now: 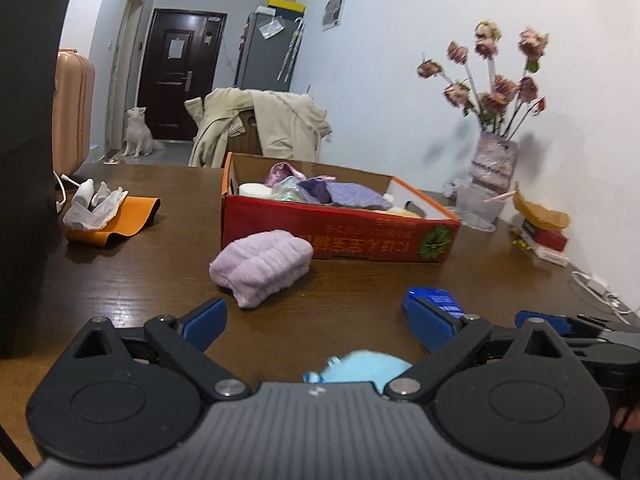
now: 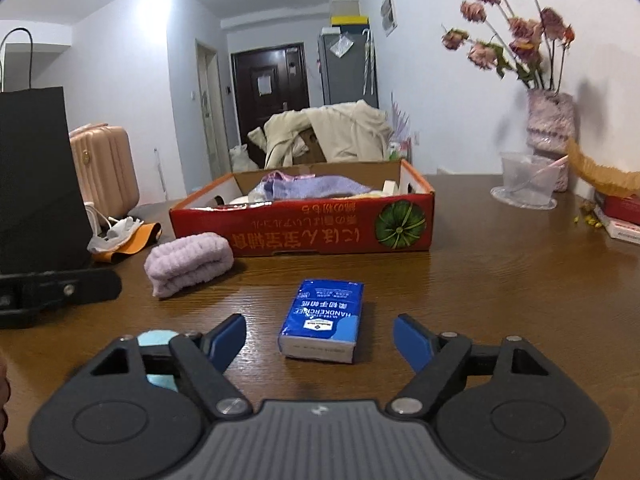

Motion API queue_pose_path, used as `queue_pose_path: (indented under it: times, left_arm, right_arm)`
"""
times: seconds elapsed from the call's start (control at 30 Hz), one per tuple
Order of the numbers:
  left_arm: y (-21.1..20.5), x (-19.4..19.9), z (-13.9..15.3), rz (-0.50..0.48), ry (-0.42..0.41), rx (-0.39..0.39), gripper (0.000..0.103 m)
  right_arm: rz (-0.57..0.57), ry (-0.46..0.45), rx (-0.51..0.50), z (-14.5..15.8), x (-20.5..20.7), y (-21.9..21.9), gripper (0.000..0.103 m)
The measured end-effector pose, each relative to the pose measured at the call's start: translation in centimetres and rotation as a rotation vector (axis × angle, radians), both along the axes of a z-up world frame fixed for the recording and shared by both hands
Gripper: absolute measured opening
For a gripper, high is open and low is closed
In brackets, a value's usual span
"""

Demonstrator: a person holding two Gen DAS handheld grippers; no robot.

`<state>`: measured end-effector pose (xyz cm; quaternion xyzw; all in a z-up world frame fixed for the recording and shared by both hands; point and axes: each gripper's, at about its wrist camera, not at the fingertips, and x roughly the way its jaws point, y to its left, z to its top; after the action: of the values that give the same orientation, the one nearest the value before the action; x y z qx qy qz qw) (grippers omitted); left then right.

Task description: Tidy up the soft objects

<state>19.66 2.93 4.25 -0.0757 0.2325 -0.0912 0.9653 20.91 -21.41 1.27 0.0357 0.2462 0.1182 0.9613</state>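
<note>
Both claws spread: the right claw [image 2: 320, 338] straddles a tissue pack [image 2: 323, 322], untouched; the left claw [image 1: 316, 322] holds nothing, facing a lilac towel [image 1: 262, 266] on the worktop [image 1: 360, 300].

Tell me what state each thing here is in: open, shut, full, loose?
Left claw: open, nothing between its fingers.
Right claw: open, tissue pack just ahead.
Red box: lidless, part filled with soft things.
Lilac towel: rolled, on the table outside the box.
Blue tissue pack: lying flat, untouched.
Dark door: shut.
</note>
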Motion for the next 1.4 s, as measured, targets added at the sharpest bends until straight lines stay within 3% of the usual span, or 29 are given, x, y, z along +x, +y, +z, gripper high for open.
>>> queue_pose_path:
  times: [0.17, 0.37, 0.5, 0.67, 0.77, 0.9, 1.0, 1.2, 1.4]
  left_arm:
    - [-0.9, 2.1, -0.1, -0.027, 0.012, 0.010, 0.095]
    - [-1.5, 4.9, -0.4, -0.041, 0.056, -0.006, 0.087]
    - [-3.6, 6.8, -0.8, -0.088, 0.087, 0.019, 0.085]
    - [-6.5, 9.3, 0.4, -0.163, 0.070, 0.059, 0.083]
    - [-8.4, 11.3, 0.4, -0.249, 0.097, 0.014, 0.077]
    - [-10.5, 14.9, -1.8, -0.332, 0.243, -0.083, 0.043]
    - [-10.5, 16.4, -2.6, -0.330, 0.309, -0.150, 0.033]
    - [-11.3, 15.7, -2.8, -0.356, 0.370, -0.175, 0.029]
    - [-11.1, 14.8, -3.0, -0.303, 0.375, -0.168, 0.039]
  right_arm:
    - [0.038, -0.001, -0.001, 0.1, 2.0, -0.1, 0.079]
    - [0.101, 0.078, -0.024, -0.3, 5.1, -0.3, 0.077]
    - [0.126, 0.109, -0.067, -1.3, 5.7, -0.7, 0.069]
    - [-0.011, 0.091, -0.080, -0.6, 6.2, -5.3, 0.069]
    - [-0.039, 0.120, 0.022, -0.5, 6.6, -7.7, 0.065]
    - [0.003, 0.204, 0.258, -1.4, 7.9, -8.6, 0.053]
    - [-0.023, 0.263, 0.334, -2.6, 8.8, -8.5, 0.041]
    - [-0.090, 0.248, 0.415, -3.5, 9.7, -9.6, 0.035]
    - [-0.079, 0.244, 0.349, -2.8, 8.9, -9.9, 0.036]
